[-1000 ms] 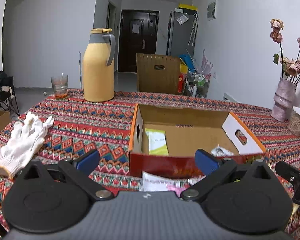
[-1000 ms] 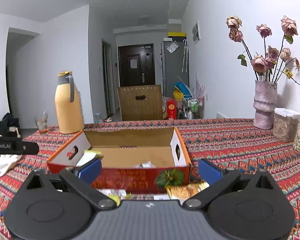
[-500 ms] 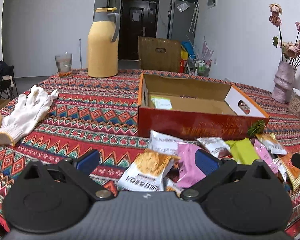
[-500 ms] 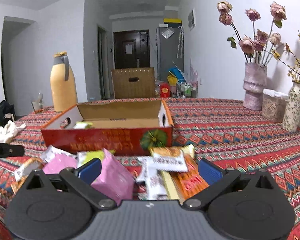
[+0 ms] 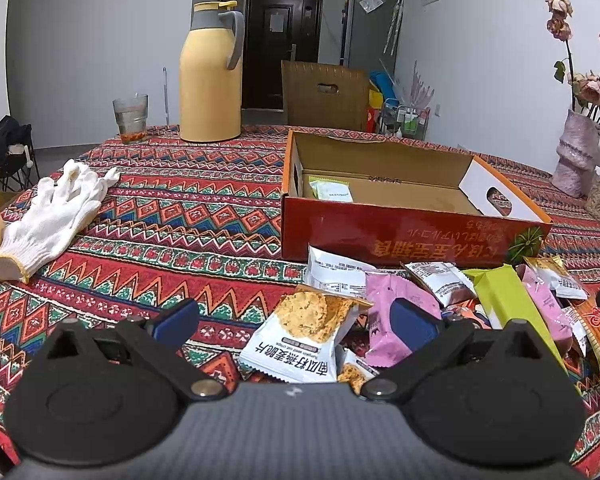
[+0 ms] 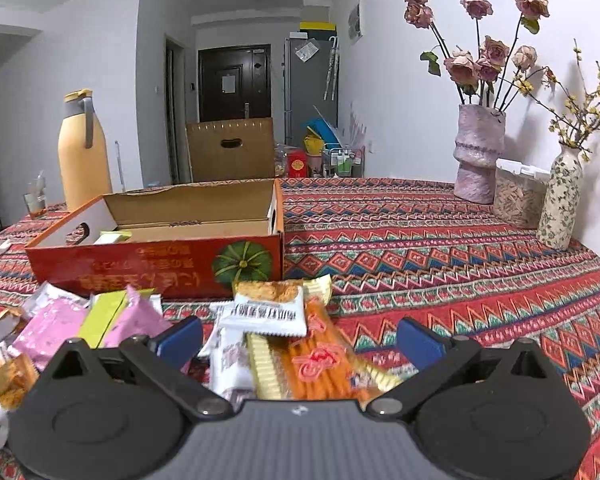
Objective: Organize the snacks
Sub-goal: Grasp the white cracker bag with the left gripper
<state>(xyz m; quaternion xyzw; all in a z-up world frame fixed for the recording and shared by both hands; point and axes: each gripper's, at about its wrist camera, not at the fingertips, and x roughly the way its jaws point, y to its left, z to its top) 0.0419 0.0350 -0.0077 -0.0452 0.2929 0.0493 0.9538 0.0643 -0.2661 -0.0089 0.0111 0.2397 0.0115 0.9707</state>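
Left tongs: spread wide, holding nothing, low over the near edge of the snack pile.
Right tongs: also spread wide and empty, poised over the orange packet.
Snack pile: loose packets heaped on the table just in front of the box, several overlapping.
White oat-crisp packet: right between the left fingertips, lying flat, its corner tucked under a pink packet.
Lime-green packet: slanted across the pile, to the right of the pink one.
Cardboard box: open-topped, red front with a printed pumpkin, standing behind the pile; one pale green sachet lies inside at its left end.
Table: covered by a red zigzag-pattern cloth.
White glove: lying flat, well left of the box.
Yellow thermos jug: upright at the far side, a glass beside it.
Vases: two with flowers, against the wall on the right.
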